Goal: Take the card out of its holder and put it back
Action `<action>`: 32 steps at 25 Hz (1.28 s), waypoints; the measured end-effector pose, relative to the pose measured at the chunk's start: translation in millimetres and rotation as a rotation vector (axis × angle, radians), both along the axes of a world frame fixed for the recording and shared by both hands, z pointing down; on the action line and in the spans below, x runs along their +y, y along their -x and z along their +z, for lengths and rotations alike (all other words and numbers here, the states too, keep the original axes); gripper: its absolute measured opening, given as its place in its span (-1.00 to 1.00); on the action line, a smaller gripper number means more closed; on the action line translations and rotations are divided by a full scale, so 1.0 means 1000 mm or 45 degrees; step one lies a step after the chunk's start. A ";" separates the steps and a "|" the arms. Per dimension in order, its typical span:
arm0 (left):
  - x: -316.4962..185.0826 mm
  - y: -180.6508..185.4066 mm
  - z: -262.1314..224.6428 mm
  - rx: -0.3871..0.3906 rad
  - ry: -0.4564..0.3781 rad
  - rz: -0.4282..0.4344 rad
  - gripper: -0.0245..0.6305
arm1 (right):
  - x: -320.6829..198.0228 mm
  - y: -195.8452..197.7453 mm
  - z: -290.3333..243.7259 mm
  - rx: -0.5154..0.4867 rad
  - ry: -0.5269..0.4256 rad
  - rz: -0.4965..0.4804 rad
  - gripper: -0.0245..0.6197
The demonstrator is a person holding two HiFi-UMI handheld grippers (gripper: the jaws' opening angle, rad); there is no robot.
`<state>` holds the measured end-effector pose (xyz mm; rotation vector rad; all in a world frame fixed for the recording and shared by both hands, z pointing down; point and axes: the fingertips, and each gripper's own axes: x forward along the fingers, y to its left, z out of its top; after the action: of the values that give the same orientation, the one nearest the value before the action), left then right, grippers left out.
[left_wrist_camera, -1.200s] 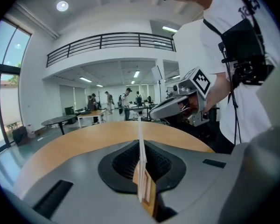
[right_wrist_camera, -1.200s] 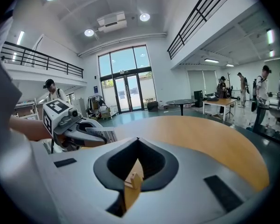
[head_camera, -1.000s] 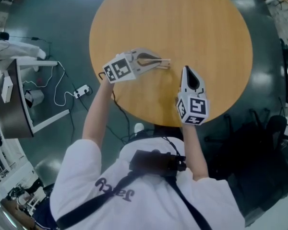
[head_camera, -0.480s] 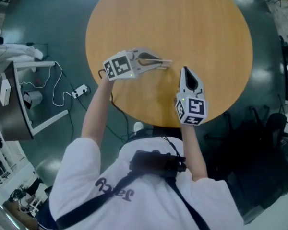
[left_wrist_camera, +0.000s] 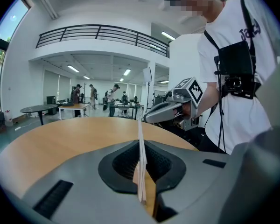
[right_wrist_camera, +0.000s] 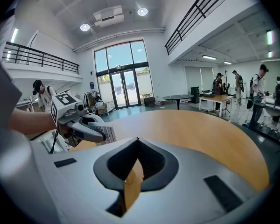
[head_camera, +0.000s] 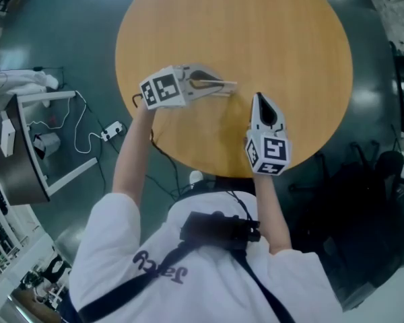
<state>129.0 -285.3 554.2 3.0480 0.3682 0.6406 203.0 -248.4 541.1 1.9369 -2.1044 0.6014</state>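
- While the left gripper (head_camera: pixel 214 85) hangs over the near-left part of the round wooden table (head_camera: pixel 276 32), its jaws are pinched onto a thin pale card holder (left_wrist_camera: pixel 140 136). In the left gripper view the holder shows edge-on and stands upright between them.
- The grip sits low on the holder, and the rest pokes out past the tips. This reads as a steadying hold that leaves the free end open to the other tool.
- Right gripper (head_camera: pixel 259 98): jaws pressed together, nothing between them. The tip is aimed toward the table's middle, near the holder but apart from it, likely parked ahead of a pinch on the card.
- In the right gripper view the holder's flat face shows dark printed stripes, too small to read.
- Edge-on, several thin layers show. I cannot separate card from sleeve, so whether the card is fully seated inside is unclear.
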 end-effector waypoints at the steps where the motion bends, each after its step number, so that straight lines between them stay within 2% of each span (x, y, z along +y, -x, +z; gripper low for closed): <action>1: 0.000 0.001 0.000 -0.003 0.002 0.000 -0.84 | 0.000 0.000 0.000 0.000 0.003 0.002 -0.89; 8: 0.006 -0.003 0.015 -0.076 -0.034 0.013 -0.84 | 0.001 0.004 0.004 -0.016 0.004 -0.004 -0.89; 14: -0.001 -0.003 0.014 0.031 0.043 -0.047 -0.84 | 0.002 0.010 0.006 -0.022 0.010 -0.009 -0.89; 19: -0.001 0.001 0.044 -0.044 0.066 -0.073 -0.84 | 0.006 0.001 0.013 -0.023 0.038 0.015 -0.89; 23: -0.002 0.005 0.059 -0.034 0.106 -0.112 -0.84 | 0.002 0.001 0.014 -0.021 0.041 0.017 -0.89; 26: -0.002 0.006 0.067 -0.072 0.111 -0.113 -0.83 | 0.002 0.000 0.012 -0.021 0.031 0.018 -0.89; 32: -0.010 0.012 0.056 -0.025 0.164 -0.188 -0.75 | 0.008 -0.001 0.008 -0.003 0.026 0.018 -0.89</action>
<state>116.7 -295.0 610.1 2.9099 0.1738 0.6124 204.3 -240.7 548.6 1.9428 -2.0796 0.6263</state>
